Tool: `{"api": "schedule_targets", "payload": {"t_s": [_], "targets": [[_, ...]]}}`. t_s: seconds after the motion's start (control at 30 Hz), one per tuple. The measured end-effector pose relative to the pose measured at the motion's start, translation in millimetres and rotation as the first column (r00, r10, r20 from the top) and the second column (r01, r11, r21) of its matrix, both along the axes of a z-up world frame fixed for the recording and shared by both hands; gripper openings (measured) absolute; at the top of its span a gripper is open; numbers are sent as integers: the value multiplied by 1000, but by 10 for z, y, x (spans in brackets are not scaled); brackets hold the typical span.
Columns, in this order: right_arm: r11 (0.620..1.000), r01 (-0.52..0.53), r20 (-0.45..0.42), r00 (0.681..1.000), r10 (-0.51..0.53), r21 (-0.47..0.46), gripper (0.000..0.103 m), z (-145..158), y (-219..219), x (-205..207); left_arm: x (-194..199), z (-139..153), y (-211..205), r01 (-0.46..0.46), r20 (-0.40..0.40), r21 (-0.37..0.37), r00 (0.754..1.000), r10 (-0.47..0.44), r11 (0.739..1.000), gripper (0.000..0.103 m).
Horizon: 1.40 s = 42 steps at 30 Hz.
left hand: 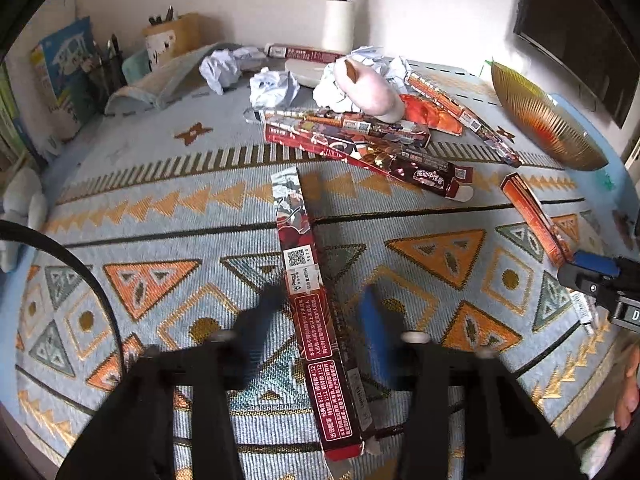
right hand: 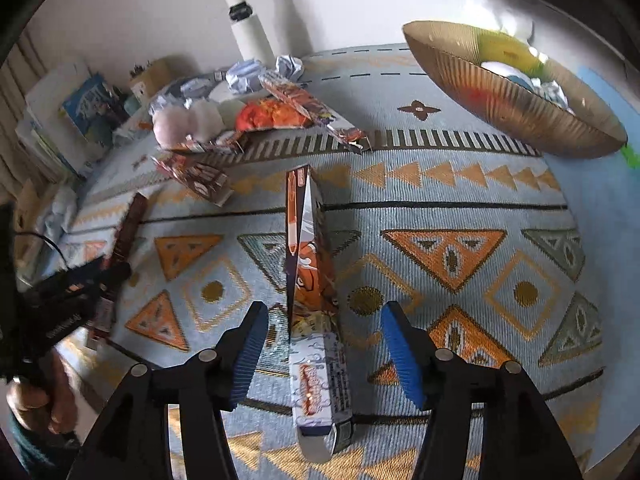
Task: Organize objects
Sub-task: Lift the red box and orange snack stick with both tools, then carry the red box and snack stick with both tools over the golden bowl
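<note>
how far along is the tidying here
Early on. Done: only the gold bowl holds a few items. In hand: nothing yet; the left gripper straddles a red box and the right gripper an orange box, both open. Left: the box pile and crumpled paper.

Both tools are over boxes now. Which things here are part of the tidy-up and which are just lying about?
Job:
left tool, open over red box
right tool, open over orange box
box pile
crumpled paper
gold bowl

Lying about:
lamp post
books
pen holder
</note>
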State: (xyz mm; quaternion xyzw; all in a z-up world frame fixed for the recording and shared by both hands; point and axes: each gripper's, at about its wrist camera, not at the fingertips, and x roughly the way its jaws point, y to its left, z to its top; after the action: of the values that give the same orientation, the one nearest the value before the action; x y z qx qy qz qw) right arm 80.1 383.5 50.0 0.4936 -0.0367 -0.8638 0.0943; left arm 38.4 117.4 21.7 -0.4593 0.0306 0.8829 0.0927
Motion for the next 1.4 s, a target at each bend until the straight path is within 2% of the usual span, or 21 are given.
{"api": "schedule_targets", "payload": {"t_s": [0.07, 0.1, 0.17, 0.2, 0.23, 0.3, 0.33, 0.47, 0.63, 0.73, 0.83, 0.9, 1.03, 1.1, 1.2, 1.23, 1.27, 1.3, 1.33, 1.4], "targets": [[999, -21, -13, 1000, 21, 24, 57, -7, -63, -4, 8, 7, -26, -11, -3, 31, 1000, 11, 999, 18], [999, -31, -20, 999, 31, 25, 54, -8, -90, -1, 10, 7, -45, -12, -1, 58, 1000, 12, 998, 18], [998, -37, -31, 999, 39, 46, 41, -20, -133, 8, 26, 7, -48, -3, -2, 92, 1000, 3, 996, 17], [997, -37, -39, 998, 40, 70, 28, -20, -160, 9, 35, 9, -36, 5, -2, 97, 1000, -4, 995, 16], [995, -48, -37, 998, 51, 83, 22, -23, -189, 9, 47, 9, -21, 14, 0, 105, 1000, -14, 994, 16], [997, -61, -34, 997, 63, 53, 19, -8, -191, 25, 72, 9, 17, 24, 4, 116, 1000, -25, 993, 16], [997, -77, -28, 997, 77, 6, 18, 4, -182, 38, 89, 16, 37, 34, 4, 124, 999, -35, 992, 16], [989, -93, -49, 995, 88, -114, 17, 125, -131, 94, 152, 89, 94, 57, 5, 181, 998, -59, 982, 16], [984, -76, -127, 990, 56, -159, 17, 417, 22, 177, 218, 244, 184, 87, -25, 201, 996, -84, 976, 16], [987, -66, -137, 990, 46, -144, 18, 469, 103, 185, 181, 202, 240, 89, -4, 172, 996, -89, 981, 16], [989, -74, -117, 991, 58, -130, 21, 392, 122, 200, 142, 58, 224, 44, 53, 104, 997, -50, 994, 32], [991, -75, -95, 993, 65, -108, 26, 326, 119, 195, 164, 22, 208, 48, 64, 115, 996, -56, 992, 32], [991, -121, 20, 992, 122, -49, 36, 92, 69, 158, 197, 29, 295, 89, 67, 68, 993, -93, 994, 32], [991, -129, 35, 991, 130, -31, 38, 57, 54, 172, 203, 28, 322, 94, 59, 72, 993, -98, 993, 32], [990, -141, 32, 990, 141, -10, 51, 65, 10, 151, 205, 28, 324, 101, 44, 85, 994, -105, 991, 32], [990, -144, 28, 989, 144, -5, 52, 60, -5, 137, 206, 31, 337, 103, 42, 78, 993, -107, 992, 30], [989, -148, 22, 989, 147, 11, 52, 57, -42, 121, 204, 31, 352, 104, 39, 57, 994, -106, 993, 19], [988, -149, 23, 989, 148, 33, 51, 43, -81, 97, 197, 31, 363, 106, 38, 43, 993, -108, 993, 18], [988, -149, 25, 989, 148, 48, 37, 17, -106, 79, 193, 33, 371, 110, 39, 45, 993, -112, 993, 14], [985, -152, 14, 988, 151, 84, 21, 12, -155, 71, 199, 43, 373, 117, 39, 68, 992, -120, 991, 14]]}}
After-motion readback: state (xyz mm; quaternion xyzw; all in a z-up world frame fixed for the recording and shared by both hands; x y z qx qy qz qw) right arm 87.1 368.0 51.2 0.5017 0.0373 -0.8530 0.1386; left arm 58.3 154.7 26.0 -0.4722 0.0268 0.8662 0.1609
